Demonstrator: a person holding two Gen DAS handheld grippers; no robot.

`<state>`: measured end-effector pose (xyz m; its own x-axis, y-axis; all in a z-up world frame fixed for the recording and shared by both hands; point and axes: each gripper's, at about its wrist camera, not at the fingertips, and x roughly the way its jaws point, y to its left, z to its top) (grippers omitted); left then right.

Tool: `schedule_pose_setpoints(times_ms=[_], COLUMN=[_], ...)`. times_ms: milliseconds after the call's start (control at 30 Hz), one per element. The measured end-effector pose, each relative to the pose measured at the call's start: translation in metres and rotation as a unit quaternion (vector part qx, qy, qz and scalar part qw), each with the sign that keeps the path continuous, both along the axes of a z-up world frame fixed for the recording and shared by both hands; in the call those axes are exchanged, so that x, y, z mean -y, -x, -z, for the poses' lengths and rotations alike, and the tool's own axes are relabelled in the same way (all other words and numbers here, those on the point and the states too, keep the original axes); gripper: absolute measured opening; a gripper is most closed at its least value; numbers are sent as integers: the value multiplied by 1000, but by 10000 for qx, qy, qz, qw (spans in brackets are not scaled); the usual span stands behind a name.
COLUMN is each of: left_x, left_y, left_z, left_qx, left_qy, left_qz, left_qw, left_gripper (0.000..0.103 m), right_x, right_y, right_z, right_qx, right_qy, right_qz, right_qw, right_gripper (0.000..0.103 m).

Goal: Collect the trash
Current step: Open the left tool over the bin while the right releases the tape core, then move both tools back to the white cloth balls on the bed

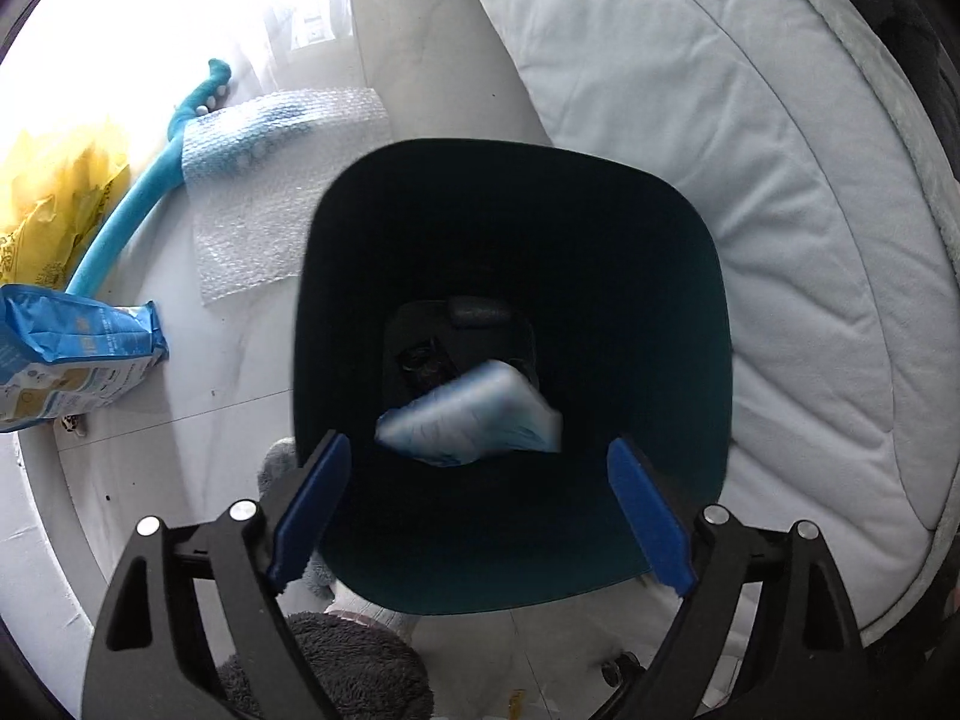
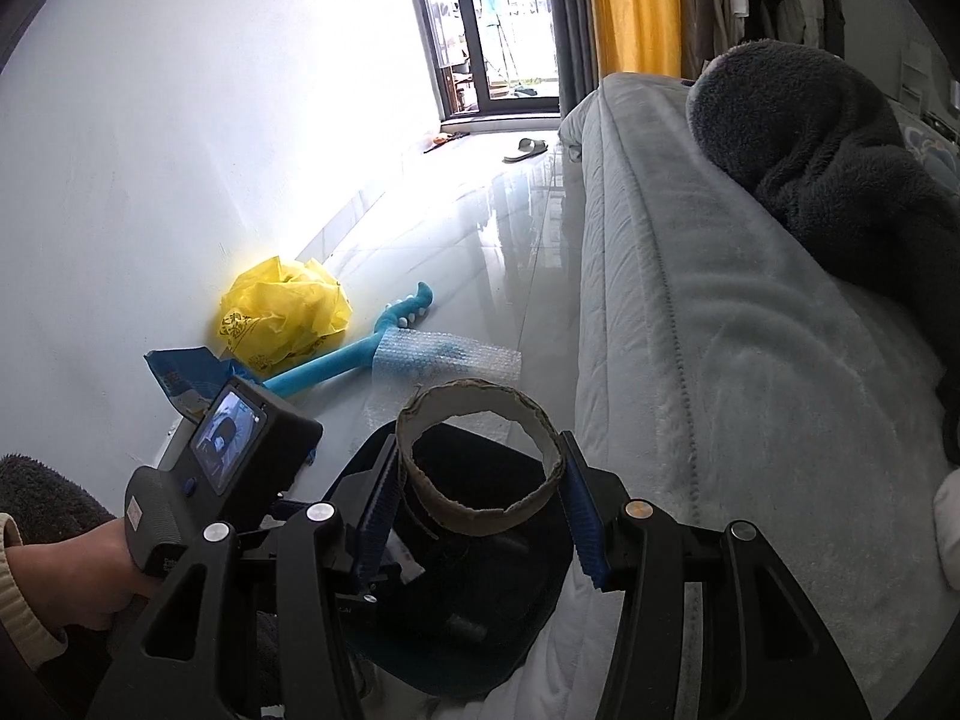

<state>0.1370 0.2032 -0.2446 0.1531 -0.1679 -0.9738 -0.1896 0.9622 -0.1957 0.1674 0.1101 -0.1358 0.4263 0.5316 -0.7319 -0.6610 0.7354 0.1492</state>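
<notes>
We note a glossy, reflective tiled floor and a matt dark plastic bin. The ring is rough cardboard (edges frayed). Bubble wrap is clear, dimpled film; the yellow bag thin crinkled plastic. The sofa cover looks like soft quilted cloth.

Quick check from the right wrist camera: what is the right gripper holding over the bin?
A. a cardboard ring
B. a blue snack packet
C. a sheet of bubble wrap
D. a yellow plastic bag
A: the right gripper has its blue pads pressed on both sides of a cardboard ring, above the dark bin.
</notes>
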Motion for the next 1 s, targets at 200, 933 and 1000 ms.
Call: schedule_pose_setpoints(times_ms=[200, 933, 1000], left_x=[-21, -74, -73], left_y=[6, 26, 26], left_z=[-21, -108, -117], left_qx=[363, 2227, 2386], left_qy=[-144, -285, -290], left_qz=[-143, -801, -761], left_qw=[9991, 9712, 9677], left_gripper=[89, 75, 72], right_x=[-16, -71, -74], right_y=[-7, -16, -15], right_z=[11, 84, 90], right_qx=[-224, -1118, -1164], right_qy=[93, 869, 956], right_qz=[-38, -337, -381], right_qw=[9997, 9893, 9879], right_gripper=[51, 51, 51])
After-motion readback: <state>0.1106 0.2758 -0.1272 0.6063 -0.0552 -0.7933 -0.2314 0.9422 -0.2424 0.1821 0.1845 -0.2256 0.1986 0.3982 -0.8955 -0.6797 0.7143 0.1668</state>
